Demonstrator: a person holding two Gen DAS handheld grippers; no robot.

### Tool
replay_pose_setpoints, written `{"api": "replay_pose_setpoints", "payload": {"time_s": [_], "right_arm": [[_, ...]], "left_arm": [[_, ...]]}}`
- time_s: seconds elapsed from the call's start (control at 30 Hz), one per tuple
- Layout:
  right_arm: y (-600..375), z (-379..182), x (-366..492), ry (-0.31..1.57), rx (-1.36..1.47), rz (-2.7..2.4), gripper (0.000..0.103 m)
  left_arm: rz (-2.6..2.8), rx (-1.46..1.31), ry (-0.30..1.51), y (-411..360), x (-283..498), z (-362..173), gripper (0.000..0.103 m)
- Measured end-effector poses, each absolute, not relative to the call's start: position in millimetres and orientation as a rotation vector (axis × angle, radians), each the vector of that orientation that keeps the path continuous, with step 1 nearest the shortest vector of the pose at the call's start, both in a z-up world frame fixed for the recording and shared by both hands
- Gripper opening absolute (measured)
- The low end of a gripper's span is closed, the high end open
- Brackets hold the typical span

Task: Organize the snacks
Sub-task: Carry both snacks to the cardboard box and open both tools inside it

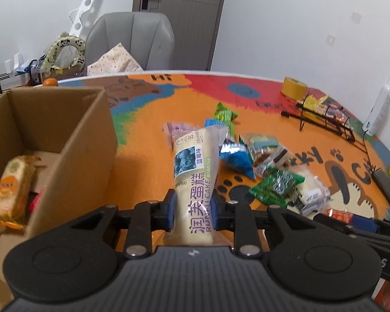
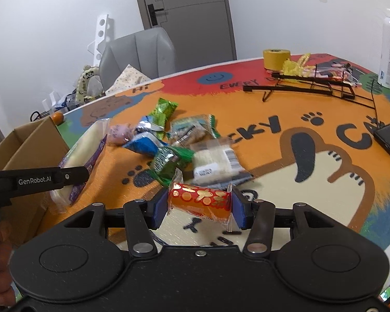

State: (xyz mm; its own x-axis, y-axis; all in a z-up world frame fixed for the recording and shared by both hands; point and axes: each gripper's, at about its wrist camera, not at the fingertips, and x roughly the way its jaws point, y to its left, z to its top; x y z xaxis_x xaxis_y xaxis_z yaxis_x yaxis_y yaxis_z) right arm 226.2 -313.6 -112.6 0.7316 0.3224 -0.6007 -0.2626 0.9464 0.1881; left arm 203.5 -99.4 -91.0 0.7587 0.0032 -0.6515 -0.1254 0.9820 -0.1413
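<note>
left gripper (image 1: pixel 194 209): pinched tight on long cake packet (image 1: pixel 195 171), lifted, just right of cardboard box (image 1: pixel 65 140) wall. right gripper (image 2: pixel 199 205): partly open, clamping red snack roll (image 2: pixel 199 201) above bare mat (image 2: pixel 286 182), snack pile (image 2: pixel 174 145) beyond.

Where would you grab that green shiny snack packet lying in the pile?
Probably the green packet by its crimped end nearest the right gripper, coming from above: it lies flat, half overlapping the clear-wrapped cake, and the flat seam suits two fingers.
</note>
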Motion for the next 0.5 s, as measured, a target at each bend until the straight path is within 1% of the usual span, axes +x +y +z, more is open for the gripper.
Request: {"api": "replay_pose_setpoints", "payload": {"time_s": [0.5], "right_arm": [[-291.8,-79.9,225.7,0.597,0.102,0.401,0.048]], "left_arm": [[0.054,-0.177,0.604,-85.7,183.0,-41.7,0.025]]}}
